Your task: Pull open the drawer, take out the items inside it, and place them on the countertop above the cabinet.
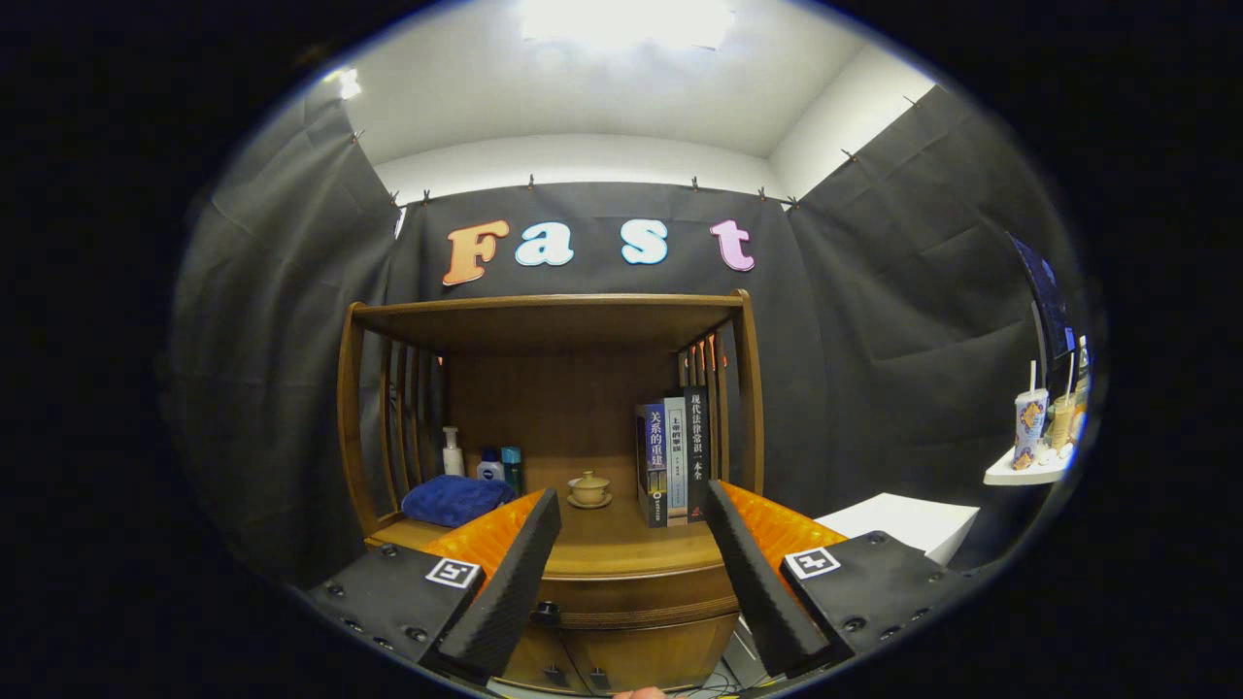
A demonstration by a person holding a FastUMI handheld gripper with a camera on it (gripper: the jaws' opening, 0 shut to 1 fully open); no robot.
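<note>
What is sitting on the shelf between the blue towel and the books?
In the gripper view, a small lidded teacup on a saucer sits on the countertop between the blue towel and the books. The open tongs frame it.

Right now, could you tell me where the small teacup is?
The teacup sits on the countertop inside the cabinet, beyond the open gripper, between the blue cloth and the books.

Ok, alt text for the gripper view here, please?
The open gripper hangs before a wooden cabinet, its drawer shut. On the countertop sit a cup, books, bottles and a blue cloth.
</note>
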